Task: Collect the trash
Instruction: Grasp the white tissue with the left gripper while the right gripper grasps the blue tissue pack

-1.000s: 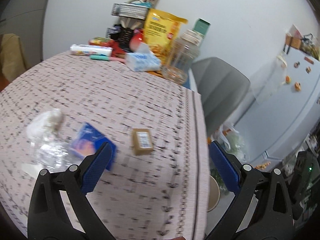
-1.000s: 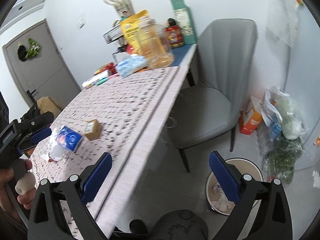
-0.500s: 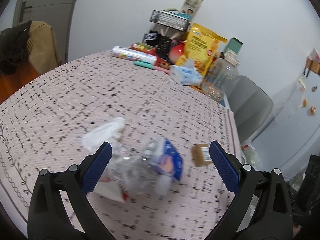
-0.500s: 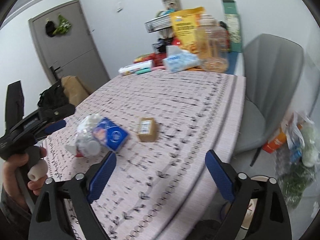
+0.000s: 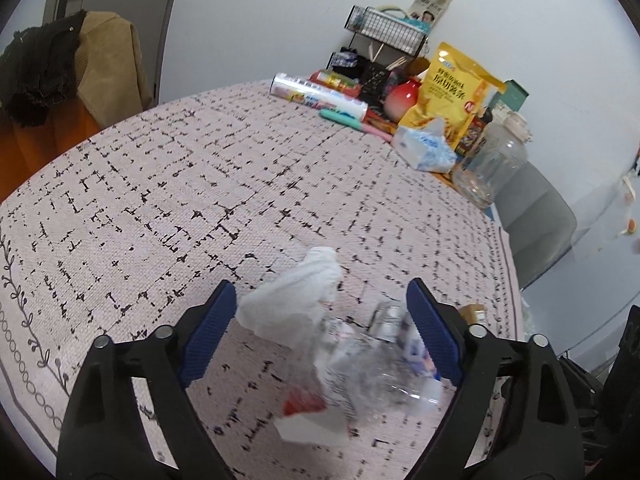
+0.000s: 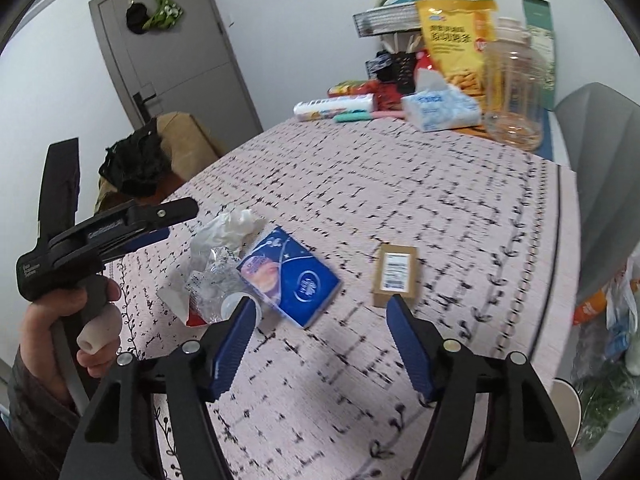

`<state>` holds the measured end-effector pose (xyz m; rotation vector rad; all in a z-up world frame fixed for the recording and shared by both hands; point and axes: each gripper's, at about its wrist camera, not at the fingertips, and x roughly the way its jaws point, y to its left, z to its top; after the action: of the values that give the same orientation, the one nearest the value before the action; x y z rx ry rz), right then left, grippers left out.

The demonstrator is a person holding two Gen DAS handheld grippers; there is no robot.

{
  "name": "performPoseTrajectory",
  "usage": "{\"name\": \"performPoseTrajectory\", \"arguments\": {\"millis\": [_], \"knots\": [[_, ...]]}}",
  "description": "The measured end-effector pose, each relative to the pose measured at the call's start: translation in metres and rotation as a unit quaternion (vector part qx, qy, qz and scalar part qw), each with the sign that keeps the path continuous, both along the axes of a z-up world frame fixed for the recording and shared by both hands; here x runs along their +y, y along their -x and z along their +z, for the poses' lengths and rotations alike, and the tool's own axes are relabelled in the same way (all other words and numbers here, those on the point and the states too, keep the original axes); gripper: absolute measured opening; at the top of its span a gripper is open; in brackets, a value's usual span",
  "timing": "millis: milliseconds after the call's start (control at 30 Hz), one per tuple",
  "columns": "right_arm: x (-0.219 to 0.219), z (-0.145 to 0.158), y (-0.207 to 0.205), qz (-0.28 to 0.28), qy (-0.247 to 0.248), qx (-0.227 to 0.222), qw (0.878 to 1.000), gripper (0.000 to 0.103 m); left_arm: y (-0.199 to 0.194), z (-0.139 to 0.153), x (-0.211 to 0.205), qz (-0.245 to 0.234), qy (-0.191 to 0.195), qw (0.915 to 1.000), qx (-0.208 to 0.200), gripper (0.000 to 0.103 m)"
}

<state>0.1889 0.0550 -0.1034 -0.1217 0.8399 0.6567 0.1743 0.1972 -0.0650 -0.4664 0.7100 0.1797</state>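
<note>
The left hand-held gripper (image 5: 320, 328) hangs low over the tabletop (image 5: 200, 184), its blue jaws apart but closing, with a crumpled white tissue (image 5: 296, 300) and a crushed clear plastic bottle (image 5: 380, 364) lying between them, not yet pinched. The right hand-held gripper (image 6: 320, 340) is also apart and closing, nothing between its jaws; just ahead of it lie a blue carton (image 6: 290, 276) and, beside that, a small brown box (image 6: 394, 274). The trash sits in a loose heap near the tabletop's near edge. By the look of it all this is light: the tissue soft and easily squeezed anywhere, the bottle thin, springy and slick, best taken across its flattened middle, the carton and box stiffer and best gripped across their short sides. Compared with a second ago, both grippers have swung in over the heap, which lay off to the side then, and both pairs of jaws stand narrower.
</note>
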Motion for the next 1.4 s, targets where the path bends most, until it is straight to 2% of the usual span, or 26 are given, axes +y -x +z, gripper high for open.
{"name": "performPoseTrajectory", "arguments": {"millis": [300, 467, 567, 633, 733, 867, 1000, 1167, 1267, 1400], "knots": [[0.036, -0.01, -0.017, 0.014, -0.001, 0.027, 1.0, 0.066, -0.025, -0.029, 0.008, -0.011, 0.013, 0.9993, 0.034, 0.078], [0.053, -0.017, -0.025, 0.014, 0.003, 0.039, 0.999, 0.067, -0.032, -0.042, 0.015, -0.006, 0.022, 0.9987, 0.046, 0.067], [0.062, -0.02, -0.027, 0.015, 0.006, 0.039, 0.999, 0.075, -0.033, -0.045, 0.019, -0.002, 0.023, 0.9985, 0.05, 0.05], [0.069, -0.024, -0.029, 0.017, 0.012, 0.042, 0.999, 0.076, -0.034, -0.046, 0.022, 0.001, 0.026, 0.9983, 0.053, 0.03], [0.073, -0.031, -0.034, 0.013, 0.018, 0.048, 0.999, 0.076, -0.029, -0.044, 0.026, 0.004, 0.027, 0.9985, 0.047, 0.018], [0.072, -0.038, -0.04, 0.006, 0.016, 0.065, 0.998, 0.061, -0.018, -0.037, 0.029, 0.009, 0.026, 0.999, 0.034, 0.017], [0.072, -0.034, -0.037, 0.018, 0.008, 0.063, 0.998, 0.036, -0.005, -0.025, 0.03, 0.018, 0.023, 0.9994, 0.019, 0.017], [0.065, -0.025, -0.033, 0.018, -0.002, 0.06, 0.998, 0.015, 0.005, -0.004, 0.021, 0.017, 0.011, 0.9998, 0.002, 0.017], [0.057, -0.014, -0.028, 0.018, -0.01, 0.049, 0.999, 0.01, 0.01, 0.006, 0.012, 0.015, 0.004, 0.9999, -0.007, 0.017], [0.042, 0.003, -0.021, 0.017, -0.028, 0.037, 0.999, 0.01, 0.012, 0.017, -0.009, 0.002, -0.002, 0.9998, -0.018, 0.017]]}}
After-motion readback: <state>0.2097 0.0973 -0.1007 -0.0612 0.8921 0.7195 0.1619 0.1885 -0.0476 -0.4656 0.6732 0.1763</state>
